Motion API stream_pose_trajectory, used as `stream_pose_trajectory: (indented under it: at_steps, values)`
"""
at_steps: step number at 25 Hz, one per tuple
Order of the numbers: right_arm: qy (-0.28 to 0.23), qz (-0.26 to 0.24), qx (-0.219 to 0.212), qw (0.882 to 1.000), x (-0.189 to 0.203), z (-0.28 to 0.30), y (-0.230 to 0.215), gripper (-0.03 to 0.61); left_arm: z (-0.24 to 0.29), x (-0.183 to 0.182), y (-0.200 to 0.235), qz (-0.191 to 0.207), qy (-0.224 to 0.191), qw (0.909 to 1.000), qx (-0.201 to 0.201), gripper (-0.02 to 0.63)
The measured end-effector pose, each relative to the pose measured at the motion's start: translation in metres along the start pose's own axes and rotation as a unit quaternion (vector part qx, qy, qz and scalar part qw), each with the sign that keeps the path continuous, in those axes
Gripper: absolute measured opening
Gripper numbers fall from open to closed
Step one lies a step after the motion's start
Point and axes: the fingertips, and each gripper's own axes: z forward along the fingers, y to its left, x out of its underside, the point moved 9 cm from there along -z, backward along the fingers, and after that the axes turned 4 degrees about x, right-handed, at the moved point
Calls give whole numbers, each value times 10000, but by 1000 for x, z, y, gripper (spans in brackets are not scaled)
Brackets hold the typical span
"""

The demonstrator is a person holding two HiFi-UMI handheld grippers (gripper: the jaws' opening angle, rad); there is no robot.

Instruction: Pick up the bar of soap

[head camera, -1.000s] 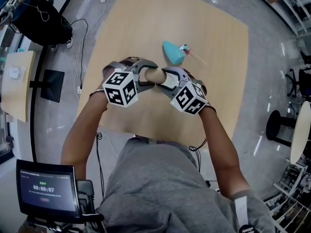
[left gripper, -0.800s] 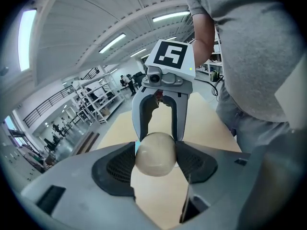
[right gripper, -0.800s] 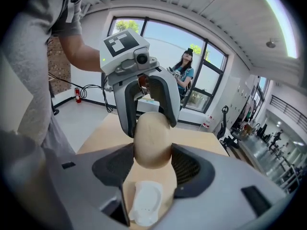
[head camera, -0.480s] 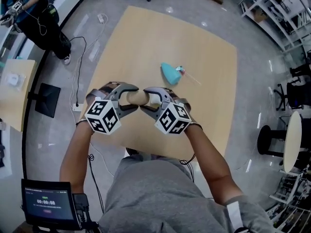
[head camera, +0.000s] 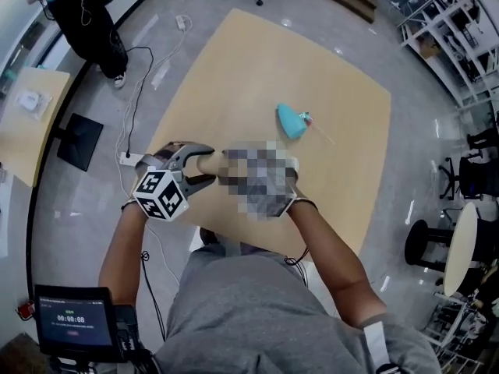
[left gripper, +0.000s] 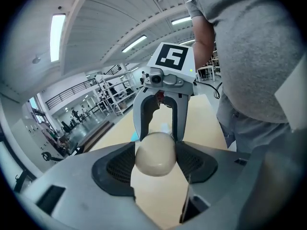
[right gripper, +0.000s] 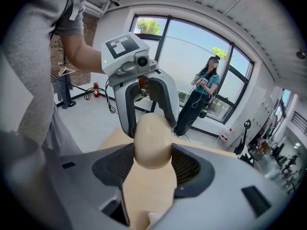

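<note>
The cream oval bar of soap (head camera: 207, 163) is held in the air over the near left part of the wooden table (head camera: 327, 84). My left gripper (head camera: 203, 167) is shut on it from the left, and my right gripper (head camera: 231, 167), under a mosaic patch, meets it from the right. In the left gripper view the soap (left gripper: 154, 152) sits pinched between my pads, with the right gripper (left gripper: 165, 110) facing me. In the right gripper view the soap (right gripper: 152, 138) is likewise squeezed, with the left gripper (right gripper: 144, 104) opposite.
A teal object (head camera: 290, 120) with a thin pink stick lies farther out on the table. A screen (head camera: 70, 327) stands at the lower left, and a stool (head camera: 425, 244) at the right. A person (right gripper: 204, 97) stands by the windows.
Both grippers, still closed on the soap, have shifted left, farther from the teal object and nearer the table's near left edge.
</note>
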Motion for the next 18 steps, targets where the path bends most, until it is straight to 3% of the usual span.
stream_pose_trajectory:
  at_steps: [11,18]
  values:
    - [194,-284,-518,9981,0,39,30,242,-1,44,-39,-651,-101,9974,-286,256]
    - [413,-367,-878,9946,28,73,41,242,29,83,-56,-1184,-178,9921,-379,256]
